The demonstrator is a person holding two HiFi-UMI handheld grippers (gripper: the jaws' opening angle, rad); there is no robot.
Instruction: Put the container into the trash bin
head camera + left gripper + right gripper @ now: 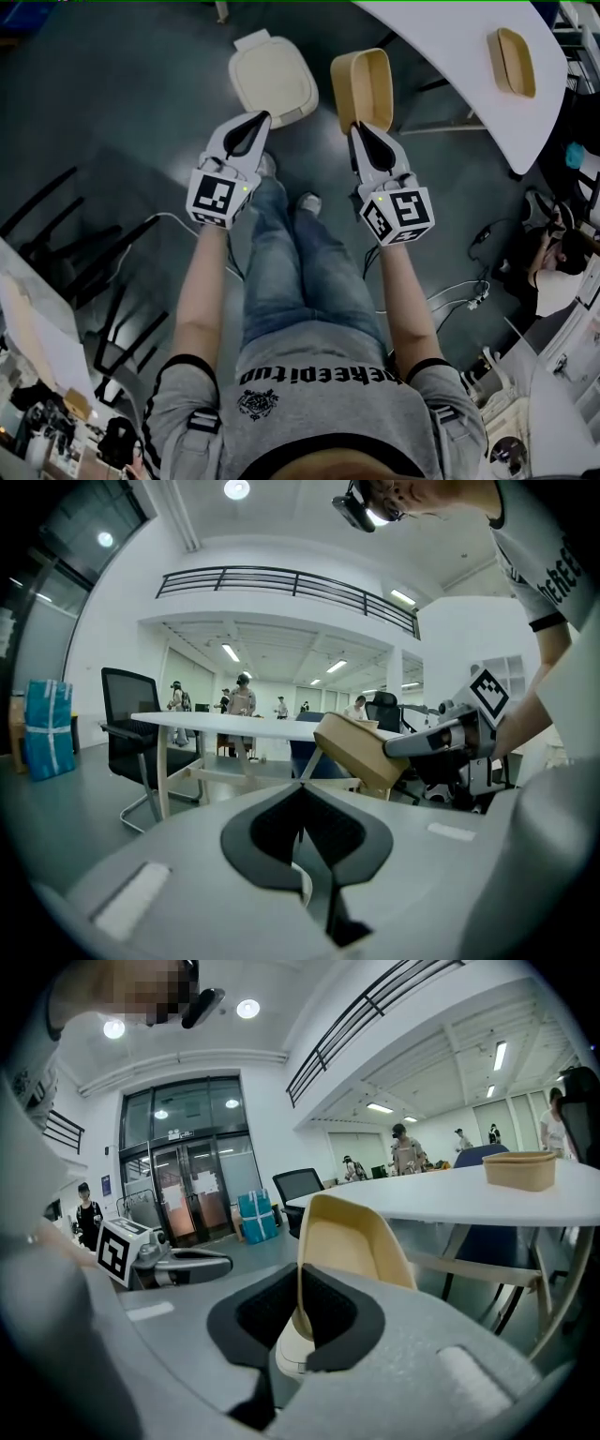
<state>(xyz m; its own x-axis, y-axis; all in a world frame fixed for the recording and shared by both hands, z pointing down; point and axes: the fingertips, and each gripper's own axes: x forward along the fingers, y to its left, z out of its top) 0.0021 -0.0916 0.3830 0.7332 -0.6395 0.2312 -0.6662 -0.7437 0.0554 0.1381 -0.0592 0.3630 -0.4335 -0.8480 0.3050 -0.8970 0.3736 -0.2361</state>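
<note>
A tan paper container (363, 86) hangs over the dark floor with my right gripper (357, 127) shut on its near rim. In the right gripper view the container (349, 1238) stands tilted up, its wall pinched between the black pads. A cream trash bin (273, 77) with its lid down stands on the floor just left of the container. My left gripper (262, 118) is shut with nothing in it, near the bin's front edge. The left gripper view shows the held container (360, 752) to its right and the left gripper's (302, 829) pads pressed together.
A white table (469, 70) curves across the upper right with a second tan container (511, 61) on it. Black chairs (70, 244) stand at the left. The person's legs and shoes (307, 202) are below the grippers. Cables (464, 292) lie at the right.
</note>
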